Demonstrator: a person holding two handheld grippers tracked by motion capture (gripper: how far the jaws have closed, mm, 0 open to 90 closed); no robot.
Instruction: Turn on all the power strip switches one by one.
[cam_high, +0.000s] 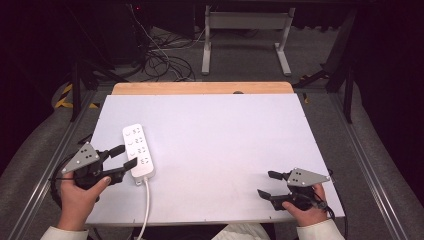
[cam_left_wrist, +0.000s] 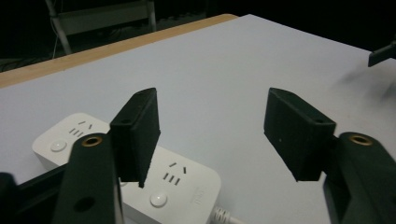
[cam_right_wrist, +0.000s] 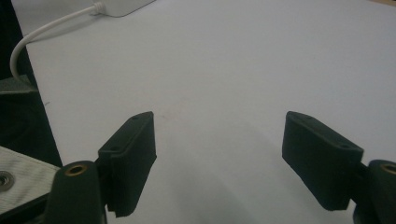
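Beside the power strip (cam_high: 138, 157), our left gripper (cam_high: 121, 159) gapes empty; we judge squaring its jaws across the strip best; right gripper (cam_high: 266, 184) spread, idle

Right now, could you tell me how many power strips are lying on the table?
1. The white power strip lies on the left part of the table, beside the left tool, with its cord running off the near edge. Nothing suggests another hidden one.
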